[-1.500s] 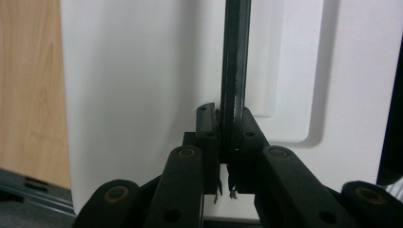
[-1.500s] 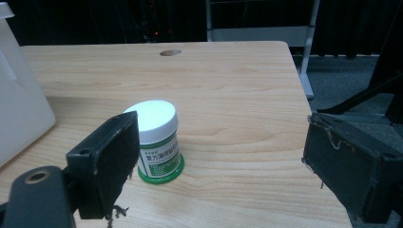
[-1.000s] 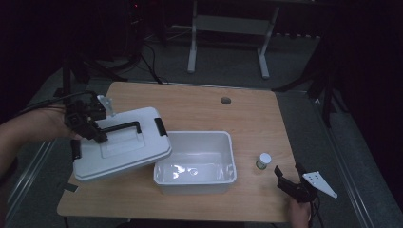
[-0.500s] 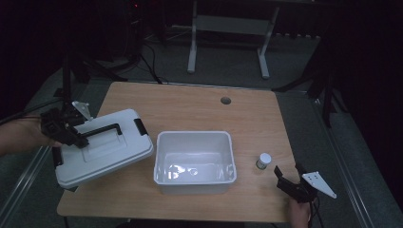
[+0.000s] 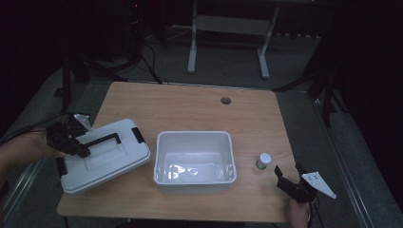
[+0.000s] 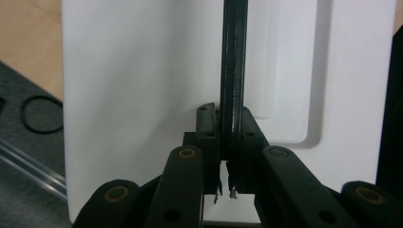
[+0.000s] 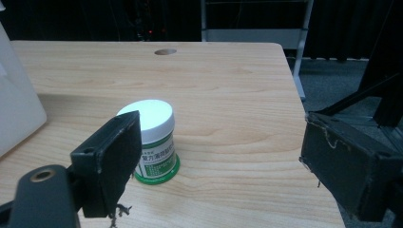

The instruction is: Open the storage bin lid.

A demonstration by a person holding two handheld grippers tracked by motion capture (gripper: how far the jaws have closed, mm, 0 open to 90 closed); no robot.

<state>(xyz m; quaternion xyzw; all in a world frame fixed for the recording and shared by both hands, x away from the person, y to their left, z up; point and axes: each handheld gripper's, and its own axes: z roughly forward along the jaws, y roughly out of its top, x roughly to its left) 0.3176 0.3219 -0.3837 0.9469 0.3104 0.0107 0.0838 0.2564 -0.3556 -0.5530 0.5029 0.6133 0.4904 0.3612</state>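
In the high view the left gripper (image 5: 71, 142) pinches the black handle (image 5: 100, 140) of the white lid (image 5: 107, 159) at nine o'clock of the bin (image 5: 195, 161); in the left gripper view the jaws squeeze that handle (image 6: 234, 71); in the right gripper view the right gripper (image 7: 218, 166) gapes wide, holding nothing, with the little jar (image 7: 153, 137) by its left jaw.

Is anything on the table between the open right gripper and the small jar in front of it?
Nothing visible: bare wood lies between the right gripper and the jar; the bin sits off to the side.

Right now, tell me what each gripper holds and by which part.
The left gripper holds the white lid by its black handle. The right gripper holds nothing.
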